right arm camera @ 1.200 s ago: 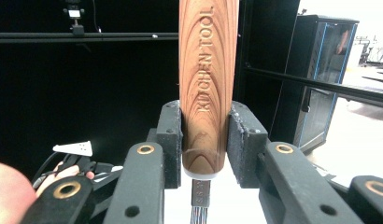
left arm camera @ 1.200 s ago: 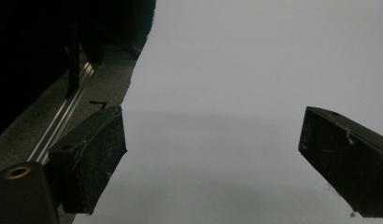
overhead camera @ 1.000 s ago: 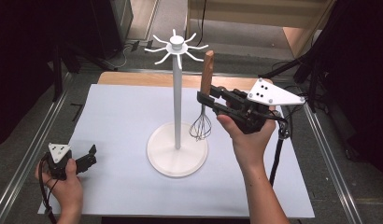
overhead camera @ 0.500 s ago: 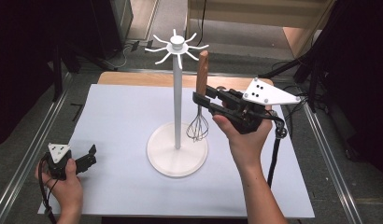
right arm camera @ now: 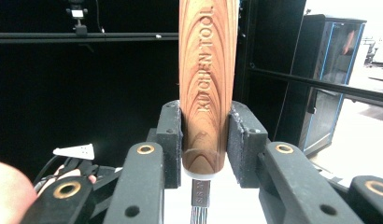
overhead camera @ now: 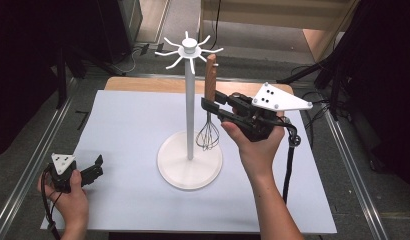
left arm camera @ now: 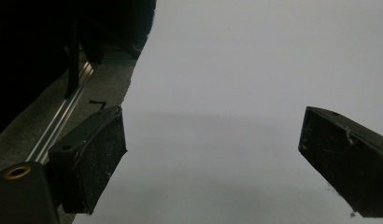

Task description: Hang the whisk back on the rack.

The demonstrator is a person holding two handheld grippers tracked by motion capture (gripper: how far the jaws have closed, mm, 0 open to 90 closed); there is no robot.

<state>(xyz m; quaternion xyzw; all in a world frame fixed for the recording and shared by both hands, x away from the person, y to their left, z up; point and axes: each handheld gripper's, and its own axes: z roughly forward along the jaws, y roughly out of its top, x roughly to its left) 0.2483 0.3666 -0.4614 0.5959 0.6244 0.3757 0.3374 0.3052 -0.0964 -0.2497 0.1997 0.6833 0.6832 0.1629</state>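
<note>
Right claw point(overhead camera: 209, 106) clamps wooden-handled wire whisk point(overhead camera: 210, 80) upright beside white hook-topped stand point(overhead camera: 189, 105); left claw point(overhead camera: 95, 167) gapes empty on counter; next, likely lift handle onto a hook.

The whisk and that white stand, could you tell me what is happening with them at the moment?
A person holds a gripper in each hand. The right gripper is shut on the wooden handle of a whisk, held upright with its wires hanging down beside the pole of the white hook stand, above the round base. The whisk is not hung on any hook. The left gripper rests open and empty near the white mat's front left corner.
</note>
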